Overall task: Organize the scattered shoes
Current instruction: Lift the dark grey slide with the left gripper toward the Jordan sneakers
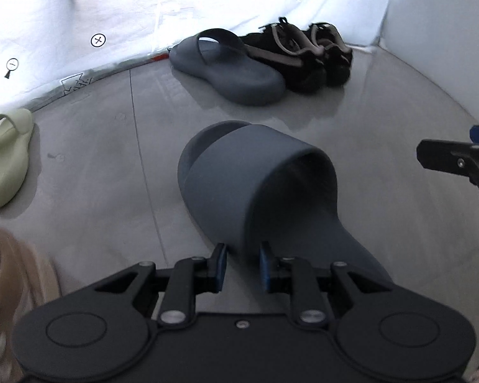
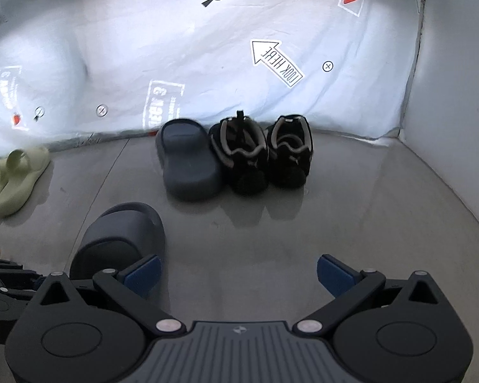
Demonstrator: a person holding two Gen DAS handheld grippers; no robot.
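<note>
The held slide (image 1: pixel 255 188) is a one-piece moulded foam sandal, judged light, springy and slightly grippy, with a thick sole and a broad strap. It can be taken by the sole's side edge near the heel or by the strap; a thin edge pinch may let it swing.

The left gripper (image 1: pixel 243 263) is clenched narrowly on the slide's near edge, carrying it above the floor (image 1: pixel 95 175). The right gripper (image 2: pixel 239 276) is spread wide and holds nothing.

Its mate (image 1: pixel 226 70) lies far off by the sheet (image 1: pixel 79 16), just left of two black sneakers (image 1: pixel 303 54). A green slide (image 1: pixel 4 159) sits at far left.
</note>
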